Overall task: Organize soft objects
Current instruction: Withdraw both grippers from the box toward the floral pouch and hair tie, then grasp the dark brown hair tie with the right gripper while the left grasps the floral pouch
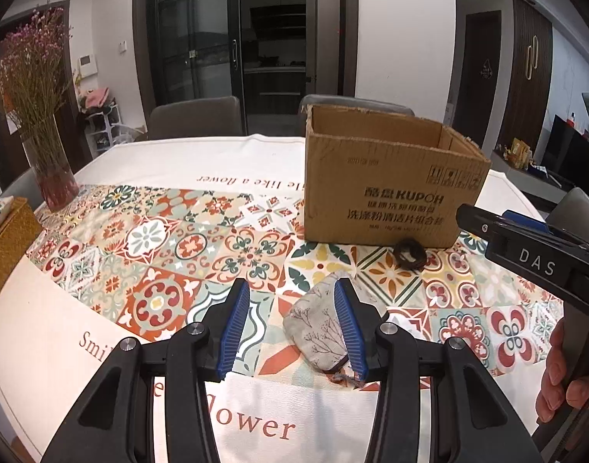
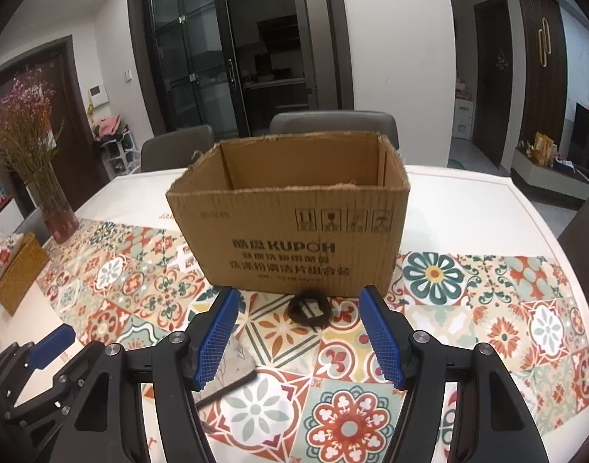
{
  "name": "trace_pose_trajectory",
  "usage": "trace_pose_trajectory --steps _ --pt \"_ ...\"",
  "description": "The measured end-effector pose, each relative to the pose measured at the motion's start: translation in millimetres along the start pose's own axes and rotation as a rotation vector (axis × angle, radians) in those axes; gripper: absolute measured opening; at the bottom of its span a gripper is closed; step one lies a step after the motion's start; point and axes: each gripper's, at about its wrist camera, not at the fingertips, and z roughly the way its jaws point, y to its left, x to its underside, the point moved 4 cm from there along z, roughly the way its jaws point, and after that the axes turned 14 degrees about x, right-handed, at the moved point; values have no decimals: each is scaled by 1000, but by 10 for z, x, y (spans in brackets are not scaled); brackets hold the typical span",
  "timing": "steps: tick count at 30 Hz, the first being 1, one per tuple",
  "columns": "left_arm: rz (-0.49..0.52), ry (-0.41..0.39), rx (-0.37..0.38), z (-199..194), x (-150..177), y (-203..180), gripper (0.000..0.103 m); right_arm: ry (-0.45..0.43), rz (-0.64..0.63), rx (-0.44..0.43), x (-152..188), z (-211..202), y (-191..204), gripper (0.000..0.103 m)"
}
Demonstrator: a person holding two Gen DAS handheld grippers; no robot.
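Observation:
A grey fabric pouch (image 1: 317, 332) with a branch print lies flat on the patterned tablecloth. My left gripper (image 1: 292, 328) hangs just above it, open. The pouch lies toward the right pad, which overlaps its edge; the left pad is clear of it. A dark ring-shaped hair tie (image 2: 309, 308) lies close to the front wall of an open cardboard box (image 2: 294, 239). My right gripper (image 2: 300, 337) is open and empty, low over the cloth, with the hair tie just beyond its fingertips. In the right wrist view a corner of the pouch (image 2: 236, 366) shows behind the left finger.
A glass vase of dried flowers (image 1: 51, 169) and a woven tissue box (image 1: 5, 239) stand at the table's left edge. Grey chairs (image 2: 333, 123) stand behind the table. A person's hand (image 1: 561, 370) holds the right tool at the right.

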Motion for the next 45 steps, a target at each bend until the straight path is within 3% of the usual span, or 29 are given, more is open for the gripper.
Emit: trace_pose_trajectory --steps 23,45 --pt "-39 91 -10 707 252 160 45 85 -90 18 255 773 142 66" --pt "-50 144 -11 1018 337 214 44 148 -151 42 348 1295 262 66"
